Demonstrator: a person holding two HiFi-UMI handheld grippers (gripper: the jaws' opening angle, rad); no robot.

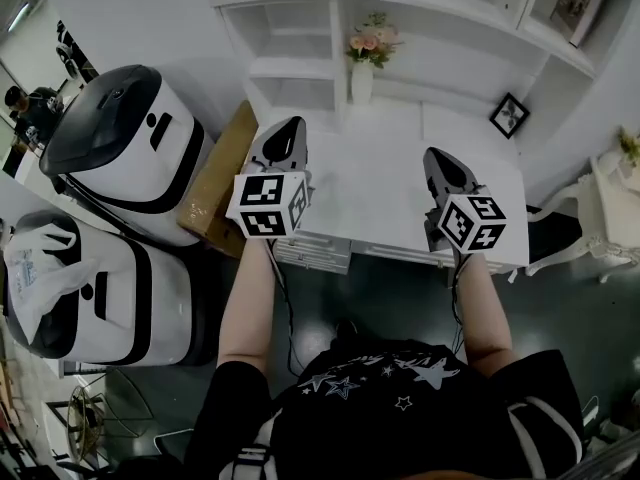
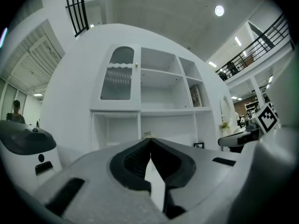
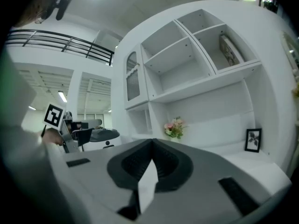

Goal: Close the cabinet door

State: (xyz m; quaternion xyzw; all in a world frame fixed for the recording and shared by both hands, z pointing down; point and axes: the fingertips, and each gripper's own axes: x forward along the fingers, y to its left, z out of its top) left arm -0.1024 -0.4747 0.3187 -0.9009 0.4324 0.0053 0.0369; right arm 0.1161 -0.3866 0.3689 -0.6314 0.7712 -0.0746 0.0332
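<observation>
Machines, two of them, white with black lids [image 1: 120, 153], stand at far left. A cardboard box [image 1: 218, 180] sits between them and the desk [image 1: 380, 193]. Neither bears on the task.

Left gripper [image 1: 291, 124]: held level over the left part of the desk, aimed at the shelf unit [image 2: 139, 110]. Its own view shows the jaws together, tips meeting, nothing between them.

Cabinet door [image 2: 117, 76]: upper left compartment of the shelf unit, with an arched ribbed pane and a small knob at its right edge. It looks flush with its frame in both gripper views, with no gap visible. Judgement: the door is already shut, or so nearly shut that no further swing shows. The left gripper is well below it and apart from it. Closed, empty jaws would suit pushing a panel rather than gripping a knob.

Vase of flowers [image 1: 366, 56]: at the back of the desk, roughly between the lines of the two grippers and clear of both.

Right gripper [image 1: 437, 154]: level over the right part of the desk, parallel to the left one. Jaws pressed together, empty. It touches nothing, and likely idles as the spare hand.

Picture frame [image 1: 509, 115] leans at the desk's back right corner. A white chair [image 1: 590, 223] stands beyond the desk's right edge.
</observation>
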